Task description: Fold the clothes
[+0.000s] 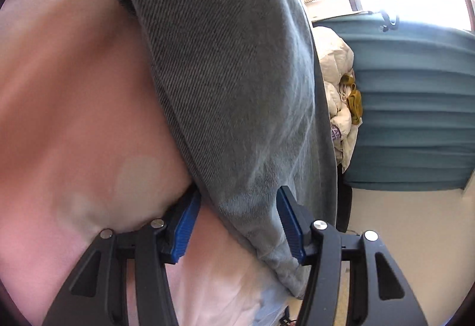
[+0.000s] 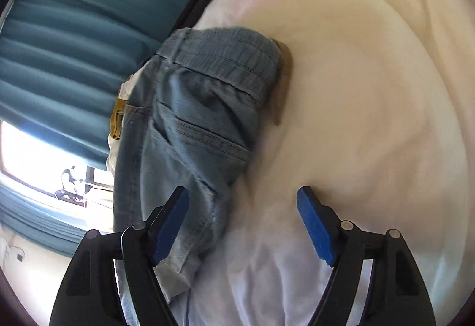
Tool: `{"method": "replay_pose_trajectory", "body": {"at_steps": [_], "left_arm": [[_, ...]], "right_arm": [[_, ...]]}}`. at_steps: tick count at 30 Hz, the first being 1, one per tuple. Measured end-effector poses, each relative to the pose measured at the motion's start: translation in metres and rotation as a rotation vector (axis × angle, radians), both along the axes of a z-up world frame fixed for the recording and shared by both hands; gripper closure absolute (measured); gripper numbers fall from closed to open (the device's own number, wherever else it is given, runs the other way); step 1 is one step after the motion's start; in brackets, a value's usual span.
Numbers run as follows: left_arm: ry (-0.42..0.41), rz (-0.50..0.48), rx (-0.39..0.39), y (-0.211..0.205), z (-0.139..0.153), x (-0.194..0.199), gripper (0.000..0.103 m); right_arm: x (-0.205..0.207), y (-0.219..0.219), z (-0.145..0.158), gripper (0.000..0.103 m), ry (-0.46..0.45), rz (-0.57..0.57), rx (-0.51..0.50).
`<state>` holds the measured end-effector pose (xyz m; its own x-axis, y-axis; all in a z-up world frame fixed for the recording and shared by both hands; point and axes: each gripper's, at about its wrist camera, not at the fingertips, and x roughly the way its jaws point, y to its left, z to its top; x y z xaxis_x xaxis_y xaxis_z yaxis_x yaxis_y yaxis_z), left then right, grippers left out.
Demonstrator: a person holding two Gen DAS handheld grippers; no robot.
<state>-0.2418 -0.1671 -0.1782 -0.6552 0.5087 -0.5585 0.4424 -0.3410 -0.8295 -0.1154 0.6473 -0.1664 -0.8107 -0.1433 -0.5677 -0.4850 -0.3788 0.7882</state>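
Left tongs (image 1: 239, 223) tilt downward with jaws spread, a fold of the grey-blue jeans (image 1: 225, 73) lying loose between the blue pads on the pale bed cover (image 1: 68, 106). Right tongs (image 2: 243, 226) also angle down, released and gripping nothing; only their view shows the jeans' waistband (image 2: 219, 58) and pockets.
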Motion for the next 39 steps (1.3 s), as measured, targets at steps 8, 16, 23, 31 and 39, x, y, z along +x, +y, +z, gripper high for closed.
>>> {"method": "replay_pose_trajectory", "body": {"at_steps": [8,16,23,31,39], "left_arm": [[0.058,-0.007,-0.042,0.009,-0.001,-0.033,0.064],[0.052,0.000,-0.077,0.014,0.009,-0.033,0.090],[0.091,-0.018,-0.130,0.033,0.034,-0.007,0.091],[0.055,-0.075,-0.005,0.056,0.029,0.044,0.091],[-0.043,-0.145,0.032,0.091,0.003,0.091,0.090]], "right_arm": [[-0.055,-0.003,0.002,0.025,0.121,0.033,0.024],[-0.071,-0.016,0.023,0.085,0.023,-0.031,0.201],[-0.044,-0.017,0.087,0.095,0.123,-0.021,0.282],[0.037,-0.012,0.132,0.095,0.151,-0.056,0.335],[0.149,0.033,0.124,0.095,0.060,-0.119,0.376]]}}
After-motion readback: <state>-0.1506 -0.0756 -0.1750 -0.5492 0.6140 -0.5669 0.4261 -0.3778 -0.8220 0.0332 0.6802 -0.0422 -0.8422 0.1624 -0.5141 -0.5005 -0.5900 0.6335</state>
